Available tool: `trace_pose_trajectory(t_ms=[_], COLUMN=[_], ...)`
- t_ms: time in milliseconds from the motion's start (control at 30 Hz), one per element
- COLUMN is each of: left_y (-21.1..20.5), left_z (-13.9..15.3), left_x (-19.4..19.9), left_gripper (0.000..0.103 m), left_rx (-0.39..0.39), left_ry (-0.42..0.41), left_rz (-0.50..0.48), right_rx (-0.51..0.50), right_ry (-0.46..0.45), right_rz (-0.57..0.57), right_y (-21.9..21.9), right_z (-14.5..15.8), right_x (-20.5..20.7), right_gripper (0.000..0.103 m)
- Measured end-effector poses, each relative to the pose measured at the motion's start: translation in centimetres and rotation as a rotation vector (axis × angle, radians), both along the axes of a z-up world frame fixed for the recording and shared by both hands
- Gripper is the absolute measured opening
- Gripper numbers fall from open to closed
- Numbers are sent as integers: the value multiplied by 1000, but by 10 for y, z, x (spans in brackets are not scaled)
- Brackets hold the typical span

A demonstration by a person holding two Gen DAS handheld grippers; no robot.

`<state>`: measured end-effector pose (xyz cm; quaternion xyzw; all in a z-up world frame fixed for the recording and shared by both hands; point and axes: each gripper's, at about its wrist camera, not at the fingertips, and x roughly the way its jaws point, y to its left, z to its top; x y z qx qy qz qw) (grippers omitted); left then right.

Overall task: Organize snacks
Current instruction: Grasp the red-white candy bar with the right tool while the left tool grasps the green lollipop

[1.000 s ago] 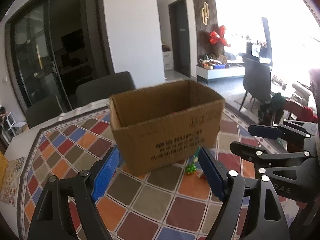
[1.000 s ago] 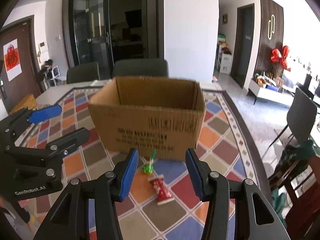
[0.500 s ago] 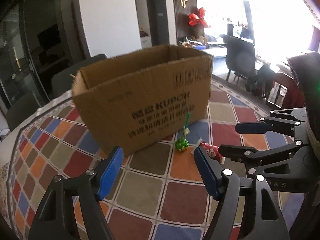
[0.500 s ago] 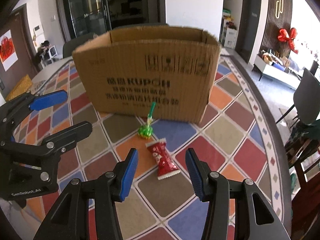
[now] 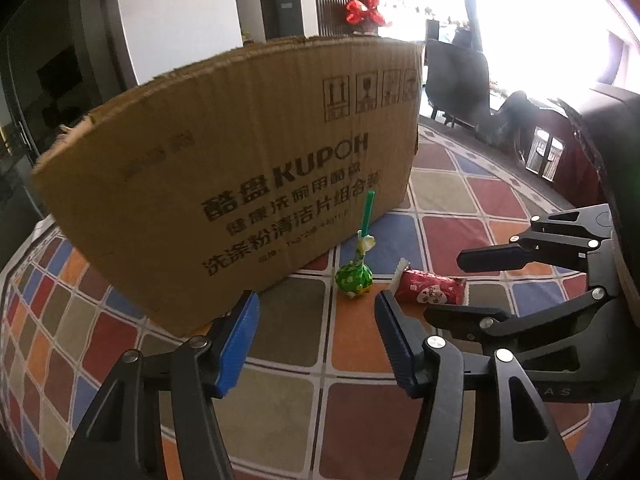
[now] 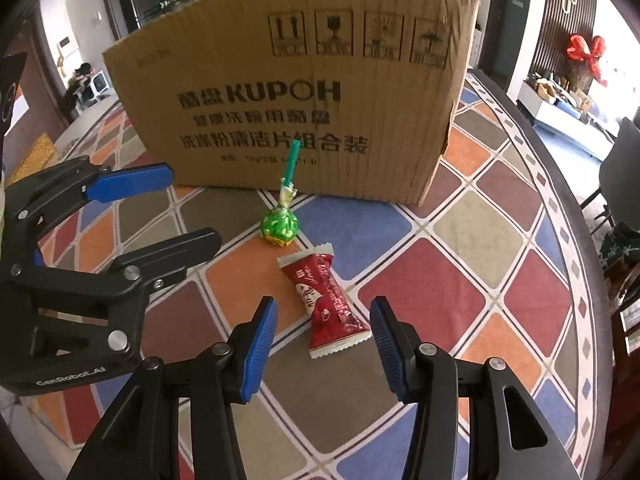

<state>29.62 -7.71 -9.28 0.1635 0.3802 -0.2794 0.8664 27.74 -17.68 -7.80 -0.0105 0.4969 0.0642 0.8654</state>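
The red snack packet lies flat on the patterned tablecloth, in front of the cardboard box and just beside the green lollipop, whose stick leans toward the box wall. The packet's long axis runs away from the box toward the right gripper, slightly skewed, so its near end sits almost between those spread, empty fingers. The right gripper is the nearer and better lined up, I judge. The left gripper, also spread and empty, points more at the lollipop, with the packet off to its right.
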Motion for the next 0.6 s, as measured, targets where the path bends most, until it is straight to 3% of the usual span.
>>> trace_pose_trajectory(t_ms=[267, 467, 600], left_y=[-8, -15, -21], left_z=[-12, -17, -22], left_x=[17, 25, 31], left_gripper=[58, 58, 58], left_rx=[8, 3, 13], left_ry=[31, 53, 65], left_rz=[-24, -39, -39], right_rx=[10, 34, 37], right_ry=[21, 23, 14], right_rz=[-9, -5, -18], right_y=[-4, -8, -13], right_z=[-8, -9, -8], right_x=[8, 11, 13], right_gripper=[42, 26, 24])
